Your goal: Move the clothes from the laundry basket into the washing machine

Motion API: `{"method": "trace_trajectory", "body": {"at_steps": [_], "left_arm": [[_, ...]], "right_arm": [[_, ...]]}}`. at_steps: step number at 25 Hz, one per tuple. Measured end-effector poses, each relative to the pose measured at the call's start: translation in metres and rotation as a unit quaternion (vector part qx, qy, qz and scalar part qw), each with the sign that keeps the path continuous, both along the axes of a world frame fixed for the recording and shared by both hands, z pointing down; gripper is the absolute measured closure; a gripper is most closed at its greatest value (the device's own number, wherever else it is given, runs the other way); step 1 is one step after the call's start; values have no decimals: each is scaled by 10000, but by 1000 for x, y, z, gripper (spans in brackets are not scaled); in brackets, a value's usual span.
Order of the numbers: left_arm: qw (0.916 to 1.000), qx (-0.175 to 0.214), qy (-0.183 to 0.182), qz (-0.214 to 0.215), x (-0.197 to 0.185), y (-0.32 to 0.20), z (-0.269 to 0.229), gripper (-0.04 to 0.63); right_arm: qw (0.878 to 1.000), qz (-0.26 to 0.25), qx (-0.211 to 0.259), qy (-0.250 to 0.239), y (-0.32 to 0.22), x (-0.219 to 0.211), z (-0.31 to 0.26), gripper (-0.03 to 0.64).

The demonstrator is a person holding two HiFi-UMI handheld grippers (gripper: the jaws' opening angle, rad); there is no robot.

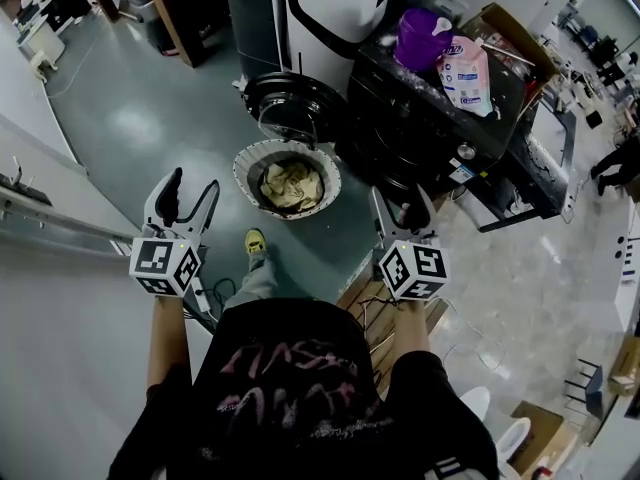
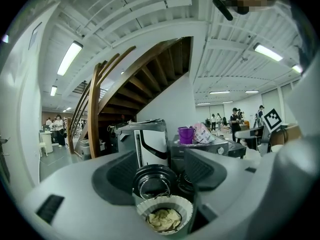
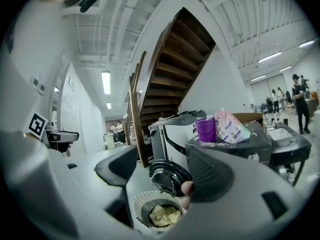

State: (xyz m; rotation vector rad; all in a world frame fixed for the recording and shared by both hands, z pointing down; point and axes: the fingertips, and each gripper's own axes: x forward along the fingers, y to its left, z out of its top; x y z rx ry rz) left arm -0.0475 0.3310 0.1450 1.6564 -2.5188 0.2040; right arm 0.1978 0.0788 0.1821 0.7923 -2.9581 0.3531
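Nearest us, we hold the left tongs (image 1: 192,196) and right tongs (image 1: 405,213) side by side, both spread about midway with nothing gripped. Beyond them we see the laundry basket (image 1: 244,166) on the floor (image 1: 150,118), cream clothes (image 1: 288,185) inside. Behind it stands the washing machine (image 1: 420,128), its round door (image 1: 290,103) open.

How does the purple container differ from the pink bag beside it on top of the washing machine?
Colour: the purple container is plain purple, while the pink bag is pink and white with print on it.
Form: the purple container looks like a rigid tub, while the pink bag looks like a soft pouch.
Shared: both rest side by side on the dark washing machine.
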Motion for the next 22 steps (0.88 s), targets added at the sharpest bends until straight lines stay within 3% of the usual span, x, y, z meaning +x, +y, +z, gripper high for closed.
{"method": "trace_trajectory", "body": {"at_steps": [8,22], "left_arm": [[9994,-37,309,161,-80,-41,22,296],[9921,-278,877,849,-224,-104,59,296]], "right_arm": [[9993,242,-68,260,-30,-63,12,288],[9928,803,-385,807,-63,-184,21,287]]}}
